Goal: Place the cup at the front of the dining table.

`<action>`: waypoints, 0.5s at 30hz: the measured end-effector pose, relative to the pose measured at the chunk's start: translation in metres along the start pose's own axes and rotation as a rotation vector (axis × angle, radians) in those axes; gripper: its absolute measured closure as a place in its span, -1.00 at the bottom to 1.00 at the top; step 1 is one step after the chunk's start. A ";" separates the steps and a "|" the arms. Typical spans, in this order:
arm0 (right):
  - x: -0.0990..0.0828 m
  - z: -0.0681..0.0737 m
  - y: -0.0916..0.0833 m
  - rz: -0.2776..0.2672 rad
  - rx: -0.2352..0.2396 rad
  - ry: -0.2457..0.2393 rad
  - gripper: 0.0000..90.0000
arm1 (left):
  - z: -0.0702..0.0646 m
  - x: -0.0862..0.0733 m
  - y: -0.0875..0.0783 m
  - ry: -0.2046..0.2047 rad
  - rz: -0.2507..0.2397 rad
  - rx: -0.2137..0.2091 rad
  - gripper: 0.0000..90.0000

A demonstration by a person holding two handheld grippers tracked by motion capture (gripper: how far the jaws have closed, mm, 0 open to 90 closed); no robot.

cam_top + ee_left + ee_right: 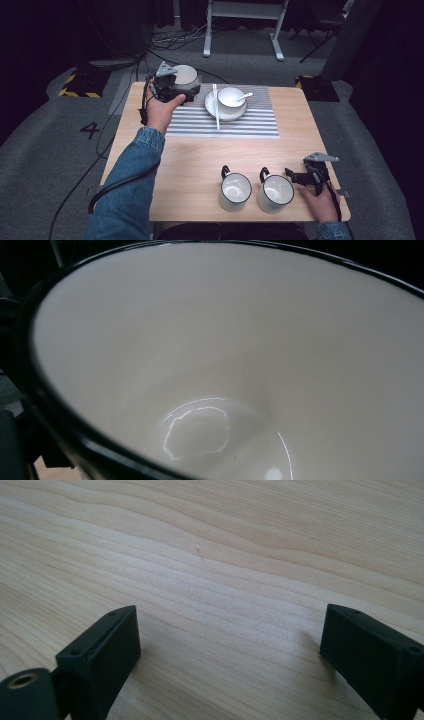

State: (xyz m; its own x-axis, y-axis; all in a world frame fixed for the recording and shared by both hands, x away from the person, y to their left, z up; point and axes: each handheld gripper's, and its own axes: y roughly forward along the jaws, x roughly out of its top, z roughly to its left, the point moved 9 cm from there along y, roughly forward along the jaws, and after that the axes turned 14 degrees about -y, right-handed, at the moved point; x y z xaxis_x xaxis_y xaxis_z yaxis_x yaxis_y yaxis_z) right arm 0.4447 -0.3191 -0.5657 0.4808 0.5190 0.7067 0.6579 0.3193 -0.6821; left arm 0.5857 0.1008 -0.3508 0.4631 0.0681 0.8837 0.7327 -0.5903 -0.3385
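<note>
The left gripper (186,95) holds a white mug (184,75) with a dark rim, lifted over the far left corner of the surface (200,160), just left of the striped mat (250,122); in the left gripper view the mug's pale inside (240,350) sits right against the camera, tipped, so the clamp seems to be on its rim or wall. The risk is a slip; a smooth wall pinched at an angle could twist loose, drop onto the wood or knock the bowl (231,97) and its plate (224,112) nearby, where a spoon (245,96) and chopsticks (216,106) lie. The right gripper (299,177) rests wide and empty near 2 more mugs (252,192) at the near edge. The surface is light wood; around it lie grey carpet, cables and a dark room.
</note>
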 end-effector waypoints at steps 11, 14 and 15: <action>0.000 -0.001 0.000 0.002 -0.003 -0.004 -0.79 | 0.035 0.008 0.035 -0.043 -0.006 0.082 -0.95; 0.000 -0.001 0.000 0.002 -0.003 -0.004 -0.79 | 0.041 0.007 0.043 -0.055 -0.005 0.087 -0.95; 0.000 -0.001 0.000 0.002 -0.003 -0.004 -0.79 | 0.042 0.006 0.045 -0.067 -0.004 0.079 -0.95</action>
State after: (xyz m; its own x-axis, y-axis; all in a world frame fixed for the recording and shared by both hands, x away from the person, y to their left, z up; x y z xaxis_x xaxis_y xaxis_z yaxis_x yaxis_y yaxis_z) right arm 0.4449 -0.3196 -0.5658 0.4798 0.5225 0.7048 0.6587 0.3162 -0.6828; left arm 0.6424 0.1081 -0.3742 0.4907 0.1255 0.8622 0.7703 -0.5249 -0.3621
